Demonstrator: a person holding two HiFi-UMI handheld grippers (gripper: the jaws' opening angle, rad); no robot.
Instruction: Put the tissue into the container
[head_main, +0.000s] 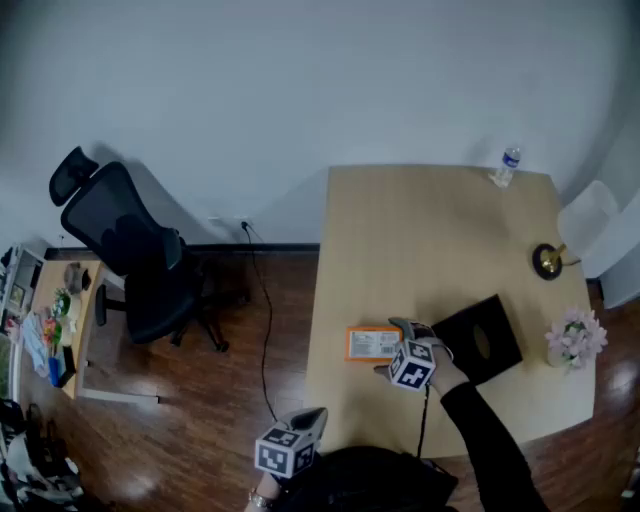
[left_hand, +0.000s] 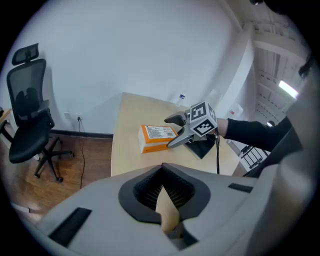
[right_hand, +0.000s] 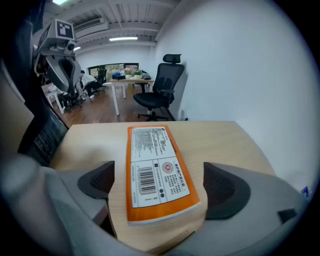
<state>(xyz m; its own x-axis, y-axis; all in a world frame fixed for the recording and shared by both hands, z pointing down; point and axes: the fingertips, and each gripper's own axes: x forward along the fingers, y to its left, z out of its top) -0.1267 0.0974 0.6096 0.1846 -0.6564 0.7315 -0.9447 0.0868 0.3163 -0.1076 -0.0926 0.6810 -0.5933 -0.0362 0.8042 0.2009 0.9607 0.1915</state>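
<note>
An orange tissue pack (head_main: 368, 343) lies flat on the wooden table (head_main: 430, 230), near its left front. A black container (head_main: 482, 338) with a hole in its top sits just right of the pack. My right gripper (head_main: 392, 346) stands open around the pack's near end. In the right gripper view the pack (right_hand: 155, 170) lies between the two dark pads (right_hand: 99, 180), which stand clear of its sides. My left gripper (head_main: 300, 430) hangs off the table's front left corner, jaws together and empty. The left gripper view shows the pack (left_hand: 157, 137) and the right gripper (left_hand: 171, 133) ahead.
A water bottle (head_main: 508, 165) stands at the table's far right corner. A small gold object (head_main: 547, 261) and a pot of pale flowers (head_main: 577, 336) sit along the right edge. A black office chair (head_main: 130, 250) and a cable (head_main: 262, 300) are on the wooden floor to the left.
</note>
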